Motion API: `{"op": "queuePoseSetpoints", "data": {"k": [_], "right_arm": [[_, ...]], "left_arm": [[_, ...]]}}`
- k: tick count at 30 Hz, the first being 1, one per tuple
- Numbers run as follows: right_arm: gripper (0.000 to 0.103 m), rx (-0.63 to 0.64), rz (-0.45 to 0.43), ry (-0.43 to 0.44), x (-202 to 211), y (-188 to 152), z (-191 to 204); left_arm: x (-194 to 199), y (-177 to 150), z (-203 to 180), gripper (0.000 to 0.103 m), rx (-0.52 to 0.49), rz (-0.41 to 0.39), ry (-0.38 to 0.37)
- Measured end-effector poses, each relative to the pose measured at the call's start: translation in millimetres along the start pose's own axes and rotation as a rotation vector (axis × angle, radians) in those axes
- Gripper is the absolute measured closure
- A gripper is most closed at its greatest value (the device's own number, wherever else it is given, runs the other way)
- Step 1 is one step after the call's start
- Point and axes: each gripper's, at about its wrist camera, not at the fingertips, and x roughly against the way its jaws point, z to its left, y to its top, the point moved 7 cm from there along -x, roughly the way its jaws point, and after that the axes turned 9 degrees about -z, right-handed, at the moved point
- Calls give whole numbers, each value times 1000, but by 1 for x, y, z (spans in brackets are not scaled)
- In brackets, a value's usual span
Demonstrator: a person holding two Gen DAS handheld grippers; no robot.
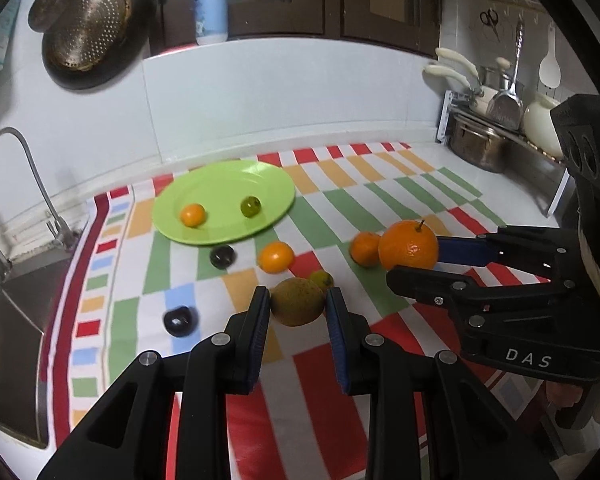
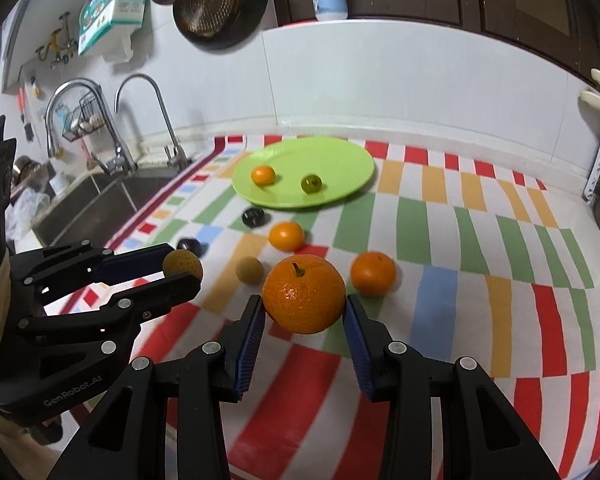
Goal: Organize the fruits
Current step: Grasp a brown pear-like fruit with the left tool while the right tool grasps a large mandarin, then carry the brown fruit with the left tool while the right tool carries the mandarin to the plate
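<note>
Holding firm at the widest part suits both fruits — the big orange (image 2: 303, 294) looks springy-skinned, fairly light and apt to roll, while the small brown fruit (image 1: 297, 301) seems hard and light. The right gripper (image 2: 305, 314) is closed on the orange, glossy, stem up, above the striped cloth (image 2: 440, 280). The left gripper (image 1: 298, 312) pinches the speckled brown one — both in front of the green plate (image 1: 268, 184), which bears two small fruits
</note>
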Motion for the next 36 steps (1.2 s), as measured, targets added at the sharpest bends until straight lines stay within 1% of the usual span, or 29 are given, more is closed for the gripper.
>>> {"op": "queuePoseSetpoints", "data": {"k": [6, 15, 29, 36], "right_arm": [[62, -2, -26, -12, -3, 18, 14], [62, 12, -52, -36, -25, 50, 26], [62, 36, -72, -37, -69, 104, 36], [62, 40, -52, -34, -99, 123, 30]], "left_arm": [[2, 17, 19, 74, -16, -34, -6], [-6, 38, 48, 74, -47, -61, -7], [-42, 72, 97, 74, -31, -82, 9], [-70, 87, 114, 74, -32, -75, 15]]}}
